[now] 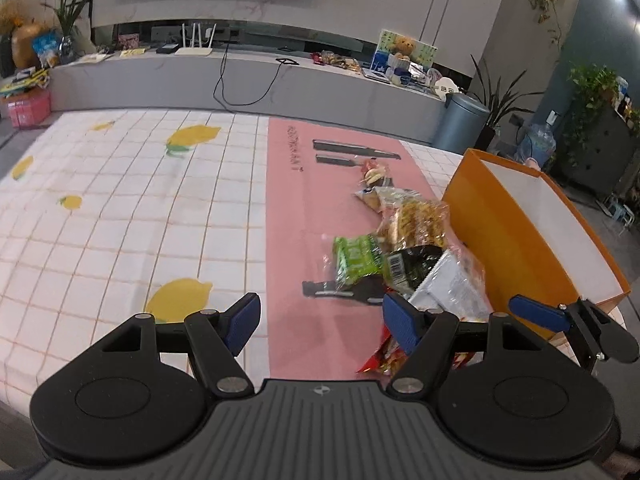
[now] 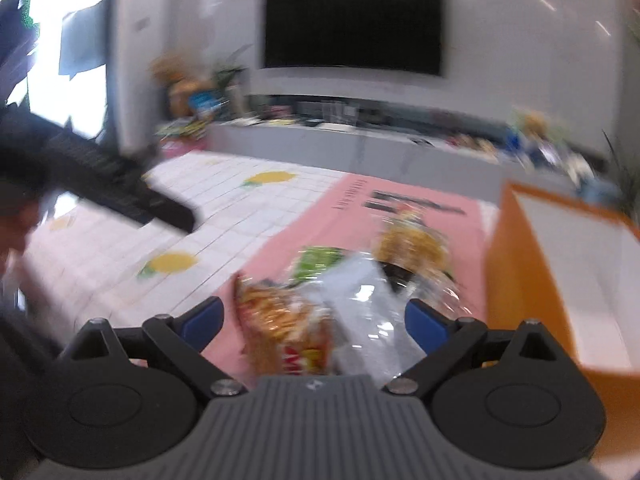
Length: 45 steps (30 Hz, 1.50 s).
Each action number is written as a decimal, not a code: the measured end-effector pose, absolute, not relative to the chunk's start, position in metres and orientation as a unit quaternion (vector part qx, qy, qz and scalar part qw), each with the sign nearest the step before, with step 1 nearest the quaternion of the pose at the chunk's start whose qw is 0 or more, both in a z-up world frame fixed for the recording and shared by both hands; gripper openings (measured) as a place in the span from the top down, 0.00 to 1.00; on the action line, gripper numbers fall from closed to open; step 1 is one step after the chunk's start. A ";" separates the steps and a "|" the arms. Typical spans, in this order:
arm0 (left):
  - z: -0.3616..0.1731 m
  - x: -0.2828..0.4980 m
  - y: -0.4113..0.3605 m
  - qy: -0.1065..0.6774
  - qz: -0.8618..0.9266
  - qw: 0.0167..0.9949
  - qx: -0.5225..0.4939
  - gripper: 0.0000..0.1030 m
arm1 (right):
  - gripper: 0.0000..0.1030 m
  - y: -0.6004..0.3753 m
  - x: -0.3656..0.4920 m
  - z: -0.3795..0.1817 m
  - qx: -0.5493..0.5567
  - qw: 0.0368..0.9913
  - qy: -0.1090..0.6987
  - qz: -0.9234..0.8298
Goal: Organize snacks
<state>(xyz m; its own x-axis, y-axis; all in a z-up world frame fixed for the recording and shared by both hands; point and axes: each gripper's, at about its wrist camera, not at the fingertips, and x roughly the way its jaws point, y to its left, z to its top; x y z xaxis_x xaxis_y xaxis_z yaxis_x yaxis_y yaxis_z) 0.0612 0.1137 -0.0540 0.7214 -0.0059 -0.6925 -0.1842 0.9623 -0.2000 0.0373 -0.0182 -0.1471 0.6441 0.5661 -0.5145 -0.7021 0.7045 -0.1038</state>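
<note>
Several snack packets lie heaped on a pink mat (image 1: 304, 184): a green one (image 1: 356, 258), a golden one (image 1: 416, 220), a dark one (image 1: 414, 268), a silvery one (image 1: 452, 292) and a red one (image 1: 382, 356). An open orange box (image 1: 516, 236) stands right of the heap. My left gripper (image 1: 322, 324) is open just left of the heap, with nothing between its pads. My right gripper (image 2: 316, 322) is open low over the near end of the heap. The red-orange packet (image 2: 288, 328) and the silvery packet (image 2: 360, 320) lie between its pads, untouched. The right view is blurred.
The table wears a white grid cloth with lemons (image 1: 120, 216). One of the right gripper's fingers (image 1: 536, 314) shows beside the orange box (image 2: 552, 272). A grey bin (image 1: 460, 128) and a cluttered TV bench (image 1: 248, 76) stand beyond the table's far edge.
</note>
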 end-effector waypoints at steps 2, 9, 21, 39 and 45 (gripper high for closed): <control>-0.062 0.061 0.117 0.379 0.054 0.915 -0.129 0.20 | 0.08 -0.005 0.035 -0.158 -0.196 0.886 0.223 0.356; -0.077 0.067 0.127 0.377 0.103 0.911 -0.128 0.21 | 0.21 0.021 0.051 -0.188 -0.262 0.877 0.232 0.329; -0.069 0.064 0.115 0.354 0.074 0.924 -0.127 0.21 | 0.69 0.023 0.047 -0.192 -0.290 0.867 0.233 0.332; -0.067 0.065 0.108 0.330 0.033 0.932 -0.148 0.21 | 0.69 -0.028 0.056 -0.135 -0.083 0.924 0.237 0.288; -0.072 0.070 0.095 0.338 0.023 0.931 -0.134 0.21 | 0.69 -0.028 0.060 -0.140 -0.081 0.925 0.253 0.271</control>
<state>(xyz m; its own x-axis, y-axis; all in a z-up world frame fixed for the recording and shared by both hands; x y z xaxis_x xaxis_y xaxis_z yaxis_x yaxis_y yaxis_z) 0.0697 0.0951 -0.0715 0.7701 -0.0475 -0.6361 -0.1337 0.9630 -0.2338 0.0599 -0.0276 -0.1396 0.7259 0.4601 -0.5113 -0.5416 0.8405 -0.0126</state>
